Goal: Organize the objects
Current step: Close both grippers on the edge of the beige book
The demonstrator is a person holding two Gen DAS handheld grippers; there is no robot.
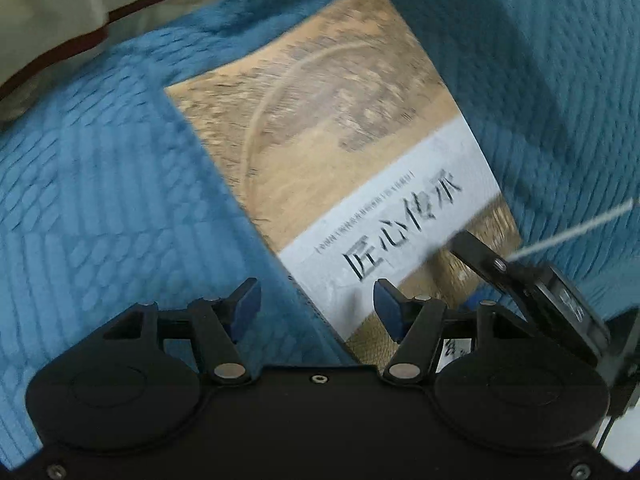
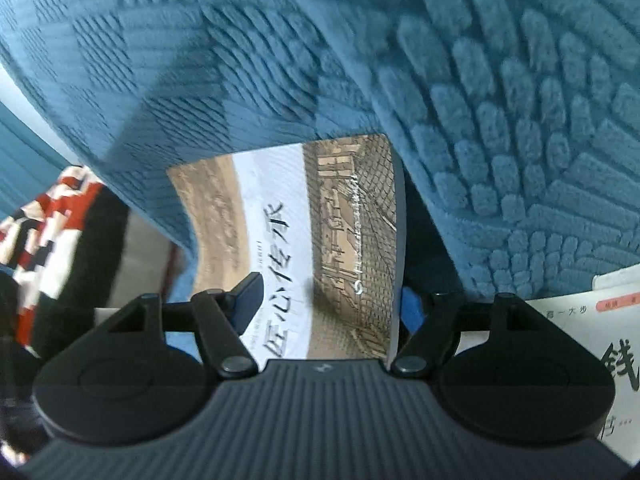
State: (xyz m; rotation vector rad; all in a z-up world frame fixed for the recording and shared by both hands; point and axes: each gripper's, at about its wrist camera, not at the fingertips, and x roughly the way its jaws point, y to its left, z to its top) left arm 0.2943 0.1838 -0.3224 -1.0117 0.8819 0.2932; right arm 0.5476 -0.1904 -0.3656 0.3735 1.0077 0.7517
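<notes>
A book (image 1: 320, 152) with a tan cover and a white title band lies on a blue textured blanket (image 1: 100, 200). My left gripper (image 1: 316, 304) is open over the book's near left edge, with one finger above the cover and the other above the blanket. In the right wrist view the same book (image 2: 280, 220) runs between the jaws of my right gripper (image 2: 332, 300), which is open. Its left finger sits over the cover and its right finger beyond the page edge. One of the right gripper's fingers (image 1: 474, 250) also shows in the left wrist view, at the book's right side.
The blue blanket (image 2: 500, 120) rises in folds around the book. A cream cushion (image 1: 52, 12) with dark red piping lies at the far left. A red, black and white patterned cloth (image 2: 52, 220) is at the left, and a white printed sheet (image 2: 592, 336) at the right.
</notes>
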